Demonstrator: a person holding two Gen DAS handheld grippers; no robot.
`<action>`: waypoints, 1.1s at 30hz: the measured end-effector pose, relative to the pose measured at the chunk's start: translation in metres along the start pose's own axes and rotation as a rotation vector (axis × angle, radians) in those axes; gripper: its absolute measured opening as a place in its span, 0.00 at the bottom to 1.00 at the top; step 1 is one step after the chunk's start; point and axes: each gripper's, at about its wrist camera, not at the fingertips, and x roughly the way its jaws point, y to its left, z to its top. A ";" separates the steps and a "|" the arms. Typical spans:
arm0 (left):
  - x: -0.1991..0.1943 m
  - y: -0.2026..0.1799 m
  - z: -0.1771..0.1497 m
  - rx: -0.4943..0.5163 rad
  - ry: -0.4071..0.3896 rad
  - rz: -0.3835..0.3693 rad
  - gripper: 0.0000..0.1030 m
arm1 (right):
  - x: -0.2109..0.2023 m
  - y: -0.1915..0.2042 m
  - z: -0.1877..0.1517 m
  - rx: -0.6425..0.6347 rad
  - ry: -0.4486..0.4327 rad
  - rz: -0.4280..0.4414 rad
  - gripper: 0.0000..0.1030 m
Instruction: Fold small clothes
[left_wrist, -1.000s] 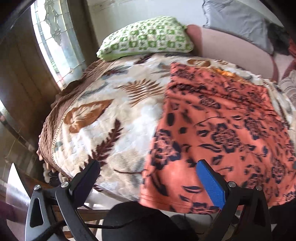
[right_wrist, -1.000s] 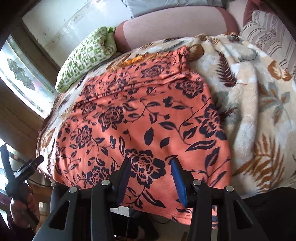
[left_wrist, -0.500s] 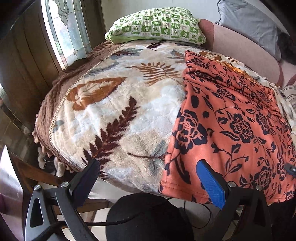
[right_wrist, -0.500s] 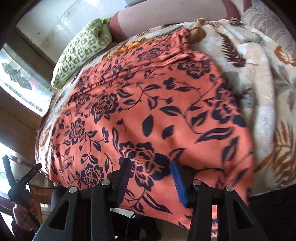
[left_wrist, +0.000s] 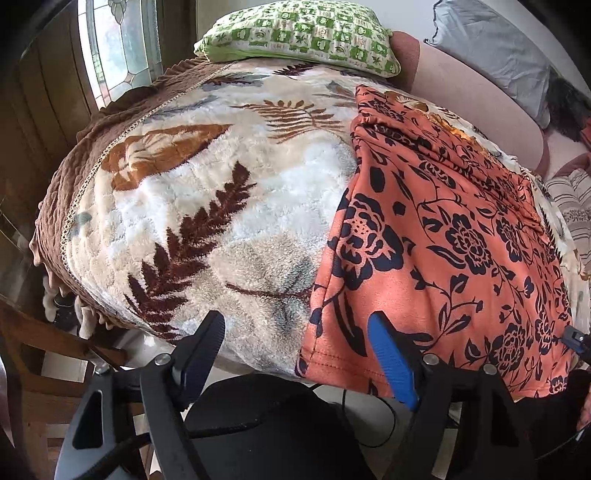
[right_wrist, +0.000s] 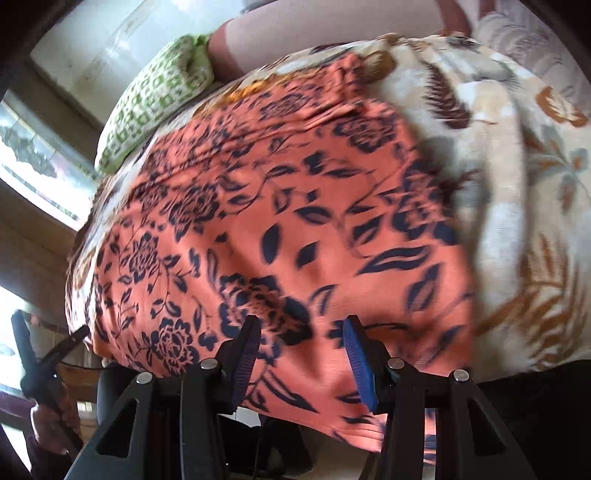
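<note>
On the blanket (left_wrist: 192, 206), orange garment (left_wrist: 461, 236) spread flat, left gripper (left_wrist: 295, 350) jaws closing around its near-left corner, right gripper (right_wrist: 301, 354) jaws opening over its near hem.

Right wrist view: motion blur is smearing the orange floral garment (right_wrist: 280, 221) and the leaf-print blanket (right_wrist: 524, 177), so the print edges are not sharp.
Garment hem: the right gripper (right_wrist: 301, 354) is covering part of it; whether the pads are touching the cloth cannot be told.
Left gripper (left_wrist: 295, 350): its body is hiding the garment's lower left corner edge.
Right side, left wrist view: the frame edge is cutting off the garment and a striped cushion (left_wrist: 572, 199).
</note>
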 end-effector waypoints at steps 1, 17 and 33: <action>0.002 0.000 0.000 0.000 0.004 -0.001 0.78 | -0.004 -0.006 0.001 0.018 -0.003 -0.005 0.50; 0.022 -0.015 0.005 0.047 0.068 -0.161 0.45 | -0.016 -0.067 -0.011 0.216 0.061 0.002 0.55; 0.031 -0.010 0.006 0.085 0.095 -0.231 0.13 | 0.009 -0.077 -0.022 0.192 0.150 -0.053 0.40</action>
